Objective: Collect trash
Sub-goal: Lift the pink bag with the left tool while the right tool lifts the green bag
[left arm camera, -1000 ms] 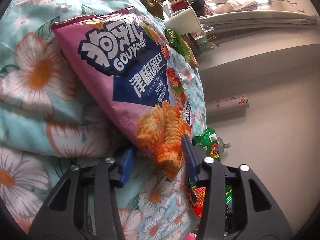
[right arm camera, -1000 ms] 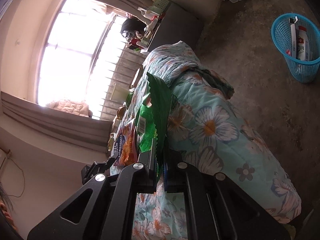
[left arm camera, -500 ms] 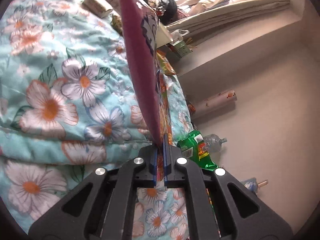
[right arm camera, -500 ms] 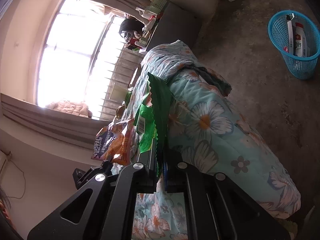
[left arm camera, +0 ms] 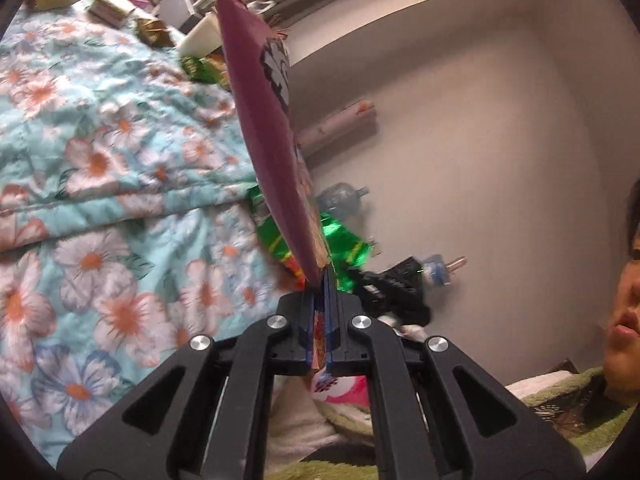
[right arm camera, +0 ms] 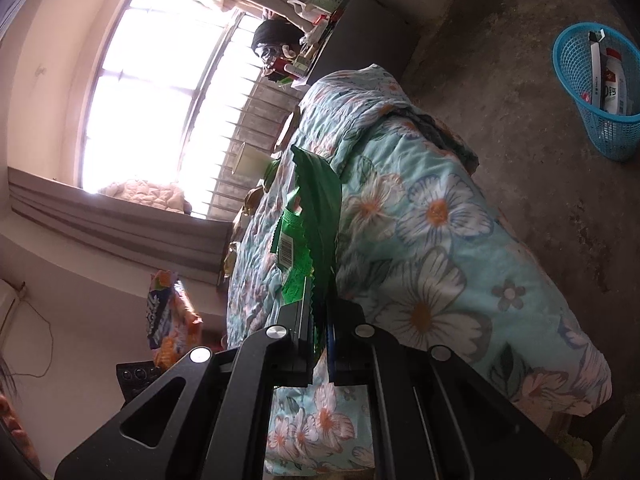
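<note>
My left gripper is shut on the corner of a purple snack bag, held edge-on above the floral quilt. The same bag shows in the right wrist view, lifted at the left. My right gripper is shut on a green snack wrapper, held above the quilt. A blue trash basket with some packaging in it stands on the floor at the far right.
More wrappers and small boxes lie at the quilt's far end. A green wrapper and plastic bottles lie between bed and wall. A person's face is at the right edge. The concrete floor lies beside the bed.
My left gripper closed on the purple bag and lifted it off the quilt, swinging right toward the wall. My right gripper kept its hold on the green wrapper and barely moved.
</note>
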A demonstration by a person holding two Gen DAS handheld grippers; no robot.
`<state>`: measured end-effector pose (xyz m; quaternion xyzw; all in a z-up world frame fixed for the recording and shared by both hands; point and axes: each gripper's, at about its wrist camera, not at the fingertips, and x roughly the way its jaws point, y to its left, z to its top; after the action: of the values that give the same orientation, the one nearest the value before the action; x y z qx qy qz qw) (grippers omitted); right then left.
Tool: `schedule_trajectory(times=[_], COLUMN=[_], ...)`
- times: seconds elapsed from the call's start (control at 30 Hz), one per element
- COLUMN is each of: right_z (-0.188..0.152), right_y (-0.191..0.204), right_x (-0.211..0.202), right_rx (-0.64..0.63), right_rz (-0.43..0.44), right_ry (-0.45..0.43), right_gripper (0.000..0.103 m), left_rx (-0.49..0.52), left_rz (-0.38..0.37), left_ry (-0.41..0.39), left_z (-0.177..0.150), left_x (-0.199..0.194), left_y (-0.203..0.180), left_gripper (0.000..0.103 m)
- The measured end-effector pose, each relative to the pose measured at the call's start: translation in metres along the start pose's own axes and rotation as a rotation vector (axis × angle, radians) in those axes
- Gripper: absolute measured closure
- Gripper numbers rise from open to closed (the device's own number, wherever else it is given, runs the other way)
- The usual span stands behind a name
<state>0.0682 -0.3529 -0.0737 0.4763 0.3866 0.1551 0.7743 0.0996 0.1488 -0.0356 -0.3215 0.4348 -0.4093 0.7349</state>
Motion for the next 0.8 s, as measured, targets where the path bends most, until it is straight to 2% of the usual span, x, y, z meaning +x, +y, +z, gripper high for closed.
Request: schedule_trajectory(times=[0.07,0.13,0.2,0.23,0.37,0.53,0.6,0.67,0.77,0.8], right_z=[-0.005,-0.010,-0.011,-0.011,-0.011,-0.016,-0.020,-0.024,-0.024,-0.024], right_y=[0.003,0.004,0.003,0.004,0.007,0.001,-0.003,-0.004,-0.003,-0.004], right_x=[0.005,0.011,0.015,0.015,0.015,0.021,0.027,0.031,0.031,0.028], right_rx=[-0.021,-0.035,-0.033,-0.035,-0.053,-0.016,0.001,-0.003,-0.026,-0.028], right_rz=[-0.012,-0.029,-0.036,-0.040,-0.050,-0.032,-0.021,-0.024,-0.080,-0.087], right_ry=[0.015,0.031,0.042,0.044,0.042,0.053,0.074,0.106,0.152,0.162], right_gripper=[0.098,0.098,0.098,0.098,0.098,0.098,0.098,0.096,0.085,0.077], left_rx=[-0.036,-0.078,-0.116,-0.141,-0.241,-0.260,-0.225,-0.198,-0.175,-0.163], left_rz=[0.151,0.265,0.359,0.377,0.330,0.352,0.393,0.413,0.421,0.429], left_ry=[0.060,0.102,0.116,0.119,0.059,0.004,-0.002,-0.003,-0.005,-0.005], left_z=[-0.006,-0.010,-0.013,-0.014,-0.002,0.002,0.003,0.003,0.003,0.004], left_x=[0.011,0.024,0.033,0.037,0.038,0.041,0.043,0.045,0.044,0.043], left_y=[0.018,0.037,0.052,0.059,0.067,0.065,0.060,0.058,0.057,0.057], left_gripper=[0.099,0.076,0.068,0.065,0.052,0.054,0.065,0.066,0.070,0.071])
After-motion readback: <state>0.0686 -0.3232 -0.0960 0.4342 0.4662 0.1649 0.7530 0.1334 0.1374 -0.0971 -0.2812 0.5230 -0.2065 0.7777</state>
